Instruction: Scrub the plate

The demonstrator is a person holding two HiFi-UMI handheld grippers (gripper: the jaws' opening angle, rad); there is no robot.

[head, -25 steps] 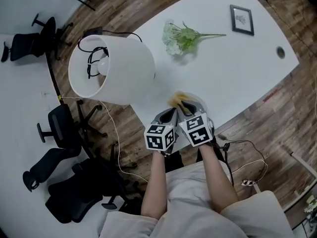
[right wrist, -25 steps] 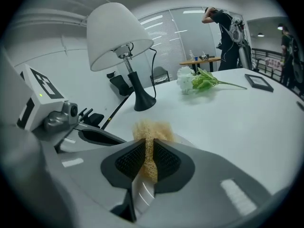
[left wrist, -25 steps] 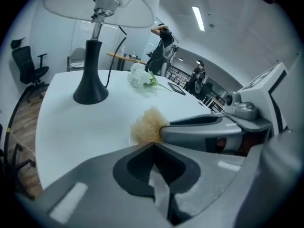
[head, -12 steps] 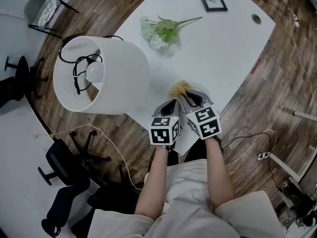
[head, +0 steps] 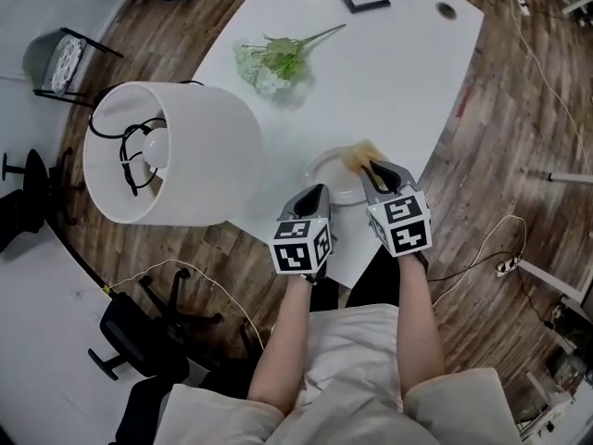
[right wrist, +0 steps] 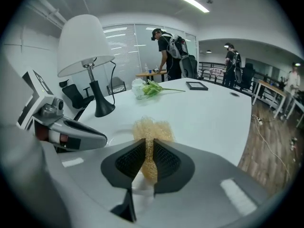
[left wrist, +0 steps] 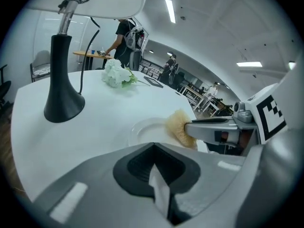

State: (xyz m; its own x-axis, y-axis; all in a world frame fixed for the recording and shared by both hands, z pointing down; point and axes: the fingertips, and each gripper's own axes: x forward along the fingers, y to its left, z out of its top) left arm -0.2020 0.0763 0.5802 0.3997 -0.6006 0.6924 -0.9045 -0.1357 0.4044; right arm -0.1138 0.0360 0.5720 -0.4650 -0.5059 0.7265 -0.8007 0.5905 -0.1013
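wood plank floor (head: pixel 519 109) all round a white desk (head: pixel 398 72). black office chairs (head: pixel 125 346) at the left, cables (head: pixel 505 267) on the floor. white walls, a glass partition (right wrist: pixel 126 44), strip lights (right wrist: pixel 194 3) on a white ceiling. more tables (right wrist: pixel 273 87) and people (right wrist: pixel 168 49) stand farther back.

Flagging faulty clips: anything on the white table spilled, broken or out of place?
Nothing spilled or broken. The round white plate sits flat near the white table's edge, the tan mesh scrubber at its rim. Only the white flower sprig lies on its side, without a vase.
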